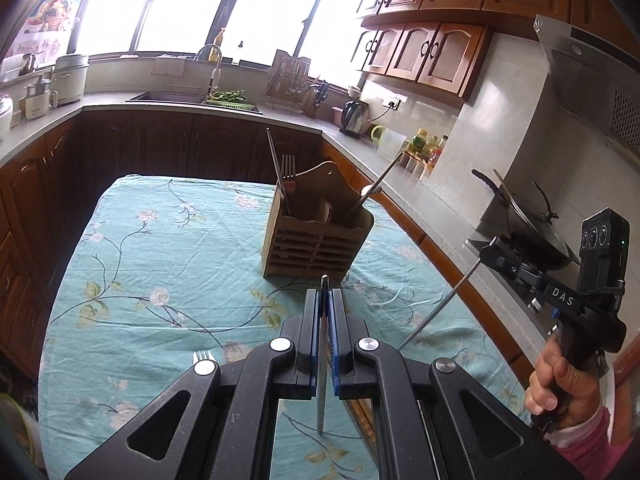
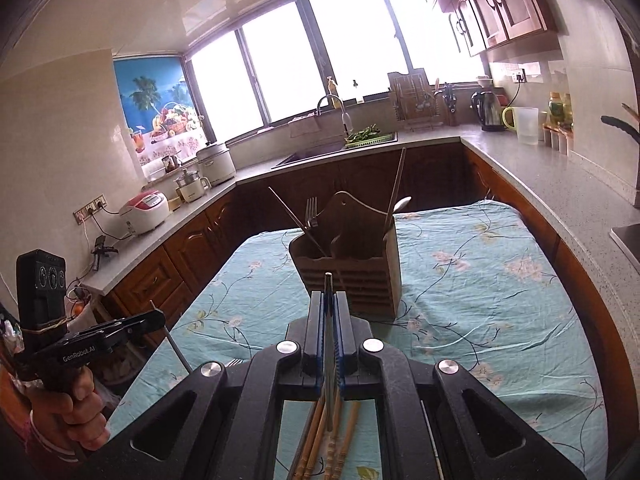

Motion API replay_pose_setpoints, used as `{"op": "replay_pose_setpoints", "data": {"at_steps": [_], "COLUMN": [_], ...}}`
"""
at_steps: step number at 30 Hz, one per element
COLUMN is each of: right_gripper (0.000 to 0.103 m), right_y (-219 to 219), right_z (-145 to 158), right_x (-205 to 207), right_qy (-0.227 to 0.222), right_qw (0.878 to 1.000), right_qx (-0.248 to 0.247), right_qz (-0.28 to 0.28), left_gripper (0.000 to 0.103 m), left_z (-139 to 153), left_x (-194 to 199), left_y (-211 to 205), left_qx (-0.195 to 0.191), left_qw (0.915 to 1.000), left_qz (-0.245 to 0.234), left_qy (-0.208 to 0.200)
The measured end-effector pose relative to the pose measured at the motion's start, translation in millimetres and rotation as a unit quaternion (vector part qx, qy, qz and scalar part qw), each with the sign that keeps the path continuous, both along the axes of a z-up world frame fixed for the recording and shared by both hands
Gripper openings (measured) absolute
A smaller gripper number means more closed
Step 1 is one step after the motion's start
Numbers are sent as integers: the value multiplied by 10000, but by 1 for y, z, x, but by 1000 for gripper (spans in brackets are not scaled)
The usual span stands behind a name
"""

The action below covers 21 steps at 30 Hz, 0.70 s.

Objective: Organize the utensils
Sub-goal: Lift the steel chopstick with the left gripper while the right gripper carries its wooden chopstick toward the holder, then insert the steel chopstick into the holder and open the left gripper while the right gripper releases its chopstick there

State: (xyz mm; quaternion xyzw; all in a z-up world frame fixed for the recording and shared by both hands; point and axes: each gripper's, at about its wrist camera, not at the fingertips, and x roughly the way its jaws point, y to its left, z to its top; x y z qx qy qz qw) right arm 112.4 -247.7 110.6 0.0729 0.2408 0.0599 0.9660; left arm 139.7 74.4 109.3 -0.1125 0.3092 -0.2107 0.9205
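Left gripper (image 1: 325, 312) and right gripper (image 2: 329, 320) each clamp a metal chopstick (image 1: 322, 400) (tips hidden).

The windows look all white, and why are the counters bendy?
Left wrist view: daylight overexposes the windows to blank white, and the fisheye lens bows the counter. Right wrist view: the same glare in the windows, with dark corners around the picture.

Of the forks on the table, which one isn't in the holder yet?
The fork lying flat on the tablecloth beside the left hand-held gripper. The other fork stands upright, tines up, in the wooden holder.
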Motion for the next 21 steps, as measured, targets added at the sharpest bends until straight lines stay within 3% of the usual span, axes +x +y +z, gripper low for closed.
{"op": "replay_pose_setpoints", "data": {"at_steps": [21], "right_gripper": [4], "right_y": [-12], "right_z": [18], "right_x": [14], "right_qy": [-268], "right_qw": [9995], "right_qx": [53], "right_qz": [-132], "left_gripper": [2], "left_z": [14], "left_x": [29], "left_y": [-1], "left_qx": [-127], "left_qw": [9991], "left_qz": [218], "left_qy": [-329]}}
